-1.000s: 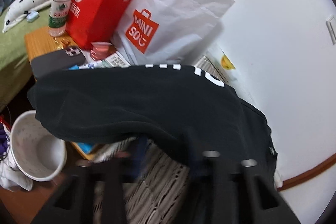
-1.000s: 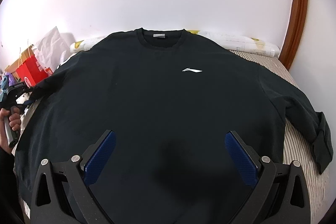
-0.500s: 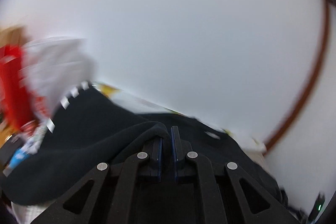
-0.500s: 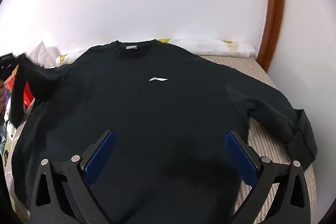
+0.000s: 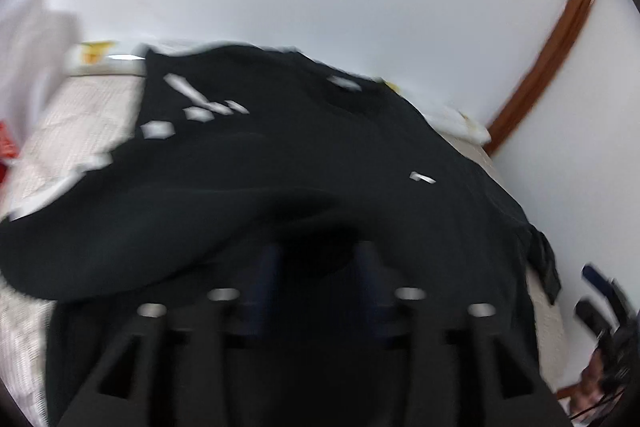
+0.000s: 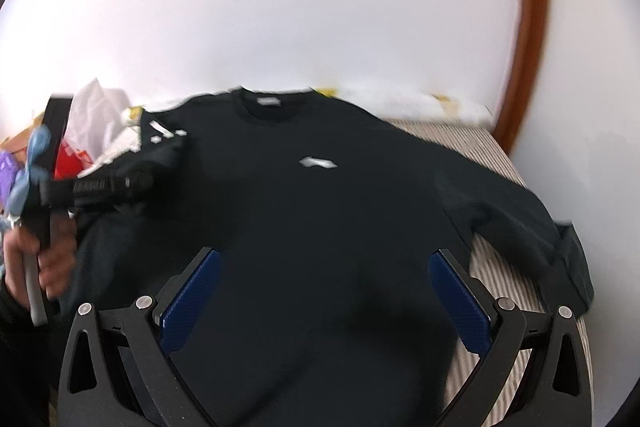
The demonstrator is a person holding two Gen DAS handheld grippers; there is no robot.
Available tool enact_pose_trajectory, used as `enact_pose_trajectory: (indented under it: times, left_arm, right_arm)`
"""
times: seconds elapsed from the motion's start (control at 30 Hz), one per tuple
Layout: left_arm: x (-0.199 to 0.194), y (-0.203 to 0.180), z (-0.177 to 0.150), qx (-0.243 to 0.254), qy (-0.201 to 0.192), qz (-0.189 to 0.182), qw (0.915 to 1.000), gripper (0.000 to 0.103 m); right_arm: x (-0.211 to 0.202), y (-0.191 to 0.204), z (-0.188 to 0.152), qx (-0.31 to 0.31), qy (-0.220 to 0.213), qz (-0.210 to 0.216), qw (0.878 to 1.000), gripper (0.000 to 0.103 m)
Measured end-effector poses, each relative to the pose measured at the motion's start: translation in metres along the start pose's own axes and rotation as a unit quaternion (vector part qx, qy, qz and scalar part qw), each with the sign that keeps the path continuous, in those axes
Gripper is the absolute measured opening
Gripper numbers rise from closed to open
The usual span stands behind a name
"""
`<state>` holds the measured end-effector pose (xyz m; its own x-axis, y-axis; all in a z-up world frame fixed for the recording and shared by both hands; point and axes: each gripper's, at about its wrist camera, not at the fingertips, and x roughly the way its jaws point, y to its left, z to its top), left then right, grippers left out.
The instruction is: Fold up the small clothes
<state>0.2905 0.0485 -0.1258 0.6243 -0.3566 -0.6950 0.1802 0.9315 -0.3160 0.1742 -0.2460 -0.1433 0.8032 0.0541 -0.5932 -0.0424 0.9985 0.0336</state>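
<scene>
The black sweatshirt (image 6: 320, 227) lies face up on the striped bed (image 6: 452, 139), its collar (image 6: 276, 103) pointing toward the white wall (image 6: 320, 7) and its hem toward the right wrist camera, so the body's long axis runs from the camera to the wall. The white chest logo (image 6: 318, 163) faces upward. The right-side sleeve (image 6: 516, 215) extends outward and down along the mattress edge, its cuff (image 6: 576, 267) near the bed's corner. The left-side sleeve (image 6: 160, 151), marked with white stripes, is folded inward across the chest; in the left wrist view it drapes over the body as a raised dark fold (image 5: 160, 219). The right gripper (image 6: 324, 295) hovers above the lower part of the garment with its blue pads spread wide apart and nothing between them. The left gripper (image 5: 320, 275) sits at the sleeve fold; the frame is motion-blurred, its fingers (image 5: 268, 267) show a gap, and whether cloth is clamped between them cannot be determined. In the right wrist view the person's left hand (image 6: 40, 263) holds that gripper's handle at the left edge. A white bag (image 6: 100, 115) and a red bag (image 6: 72, 159) stand beyond the bed's left side. A brown wooden trim (image 6: 532, 27) runs up the wall at right.
</scene>
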Motion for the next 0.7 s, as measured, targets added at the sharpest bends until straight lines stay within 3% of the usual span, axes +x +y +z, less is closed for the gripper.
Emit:
enact_pose_trajectory:
  times: [0.03,0.13,0.23,0.3,0.47,0.63,0.67,0.7]
  left_arm:
    - [-0.016,0.01,-0.007,0.001,-0.019,0.014,0.9997,0.068]
    - [-0.051,0.048,-0.024,-0.007,-0.043,0.067,0.9968,0.07]
    - [-0.065,0.091,-0.044,-0.033,-0.031,0.121,0.9917,0.07]
    - [-0.066,0.115,-0.052,-0.05,-0.017,0.132,0.9898,0.07]
    - [-0.052,0.159,-0.066,-0.095,0.023,0.069,0.9928,0.07]
    - [-0.054,0.175,-0.074,-0.093,0.002,0.03,0.9952,0.067]
    - [-0.054,0.175,-0.076,-0.096,-0.006,0.026,0.9951,0.062]
    - [-0.054,0.178,-0.077,-0.101,-0.011,0.022,0.9945,0.049]
  right_arm:
    - [0.001,0.011,0.007,-0.009,-0.006,0.011,1.0,0.102]
    - [0.008,0.053,0.025,-0.041,-0.021,0.051,0.998,0.093]
    - [0.024,0.105,0.037,-0.083,-0.019,0.09,0.992,0.085]
    - [0.037,0.145,0.041,-0.117,-0.014,0.117,0.986,0.083]
    - [0.074,0.23,0.042,-0.198,-0.006,0.143,0.97,0.083]
    - [0.114,0.283,0.037,-0.248,0.01,0.164,0.955,0.083]
    - [0.12,0.288,0.035,-0.252,0.014,0.17,0.953,0.083]
    - [0.13,0.295,0.033,-0.256,0.022,0.174,0.951,0.083]
